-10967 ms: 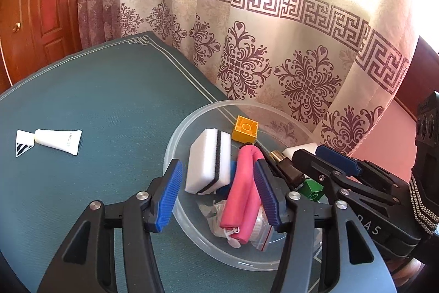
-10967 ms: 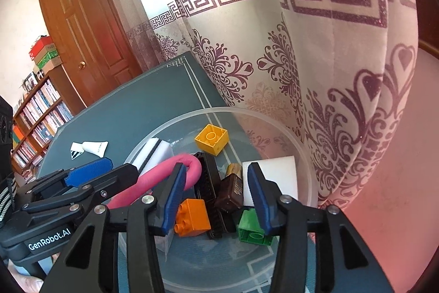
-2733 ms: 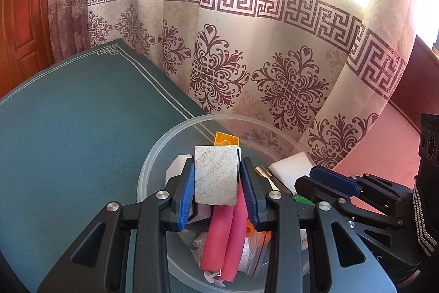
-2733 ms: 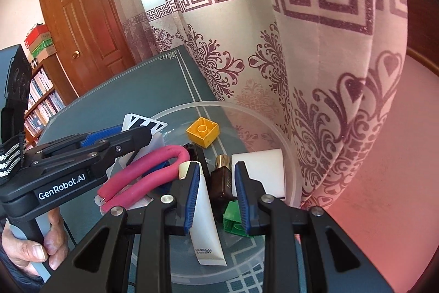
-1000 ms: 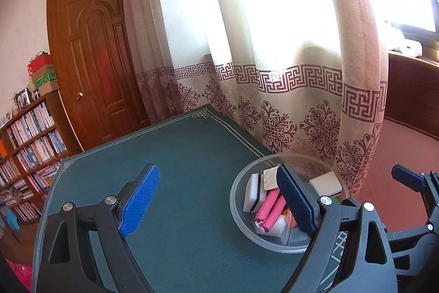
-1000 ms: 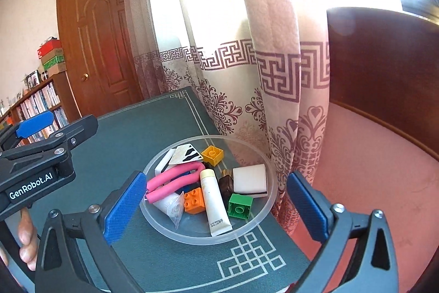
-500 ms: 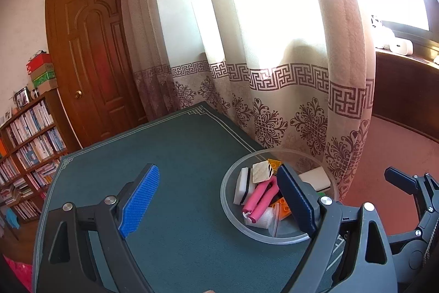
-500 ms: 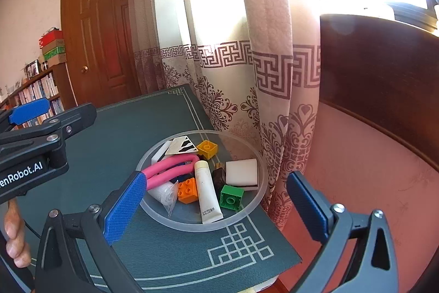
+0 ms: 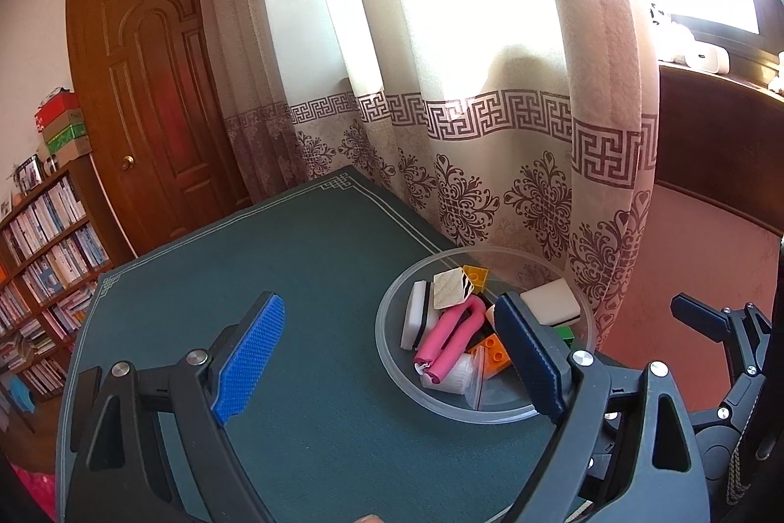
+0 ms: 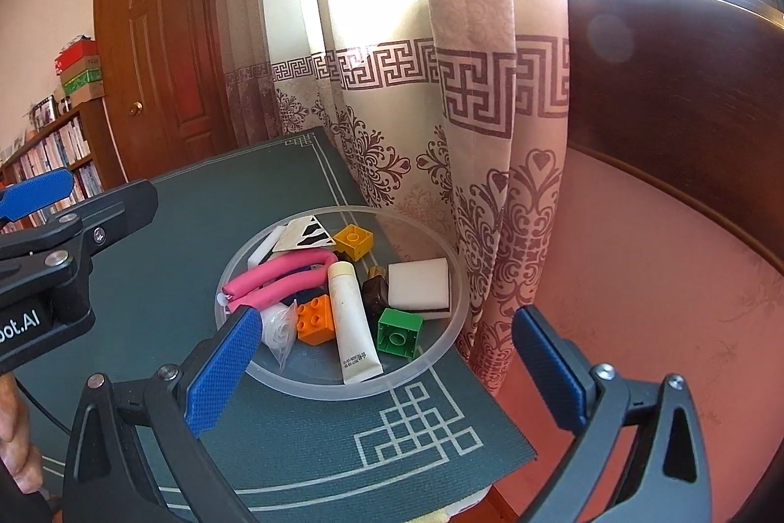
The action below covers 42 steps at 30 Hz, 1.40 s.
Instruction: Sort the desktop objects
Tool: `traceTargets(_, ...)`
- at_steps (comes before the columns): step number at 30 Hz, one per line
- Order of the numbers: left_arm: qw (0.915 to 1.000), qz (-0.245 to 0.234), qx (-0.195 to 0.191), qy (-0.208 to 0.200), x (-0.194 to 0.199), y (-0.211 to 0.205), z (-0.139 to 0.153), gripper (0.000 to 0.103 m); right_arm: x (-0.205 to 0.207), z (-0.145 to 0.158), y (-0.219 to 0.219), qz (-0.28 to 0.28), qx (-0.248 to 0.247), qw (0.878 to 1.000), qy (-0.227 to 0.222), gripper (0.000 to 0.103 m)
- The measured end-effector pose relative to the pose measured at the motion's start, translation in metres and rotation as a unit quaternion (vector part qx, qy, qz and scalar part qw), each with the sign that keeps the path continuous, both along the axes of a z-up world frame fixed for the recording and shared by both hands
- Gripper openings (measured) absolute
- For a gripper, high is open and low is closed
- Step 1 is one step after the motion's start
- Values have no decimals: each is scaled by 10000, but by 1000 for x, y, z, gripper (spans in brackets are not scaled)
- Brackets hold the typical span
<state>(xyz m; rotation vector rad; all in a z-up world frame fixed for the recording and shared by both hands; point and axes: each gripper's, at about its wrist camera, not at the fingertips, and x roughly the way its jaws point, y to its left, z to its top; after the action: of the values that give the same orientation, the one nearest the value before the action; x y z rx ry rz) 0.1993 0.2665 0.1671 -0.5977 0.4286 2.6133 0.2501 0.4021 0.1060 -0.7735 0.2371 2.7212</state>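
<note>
Looking back from both views, I see my left gripper point(image 9: 387, 356) and right gripper point(image 10: 387, 371) have pulled away, fingers spread and empty; the tube point(image 10: 350, 322) and card point(image 9: 451, 285) now lie in the bowl point(image 10: 441, 336), the worktop point(image 9: 304, 258) seemingly cleared, so sorting looks finished.

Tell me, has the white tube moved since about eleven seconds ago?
Yes. The white tube lay on the green mat left of the clear bowl; it now lies inside, between the orange and green bricks.
</note>
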Motion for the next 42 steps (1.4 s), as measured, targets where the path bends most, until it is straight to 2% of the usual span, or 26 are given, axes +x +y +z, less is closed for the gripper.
traceTargets(27,9992,-199,-60,-349,-3,5,-15,90,-9,-12,-1,36,2,9998,-216,102)
traceTargets(42,9993,-209,-79,-311,-3,4,-19,90,-12,-19,1,39,-91,9995,-310,102)
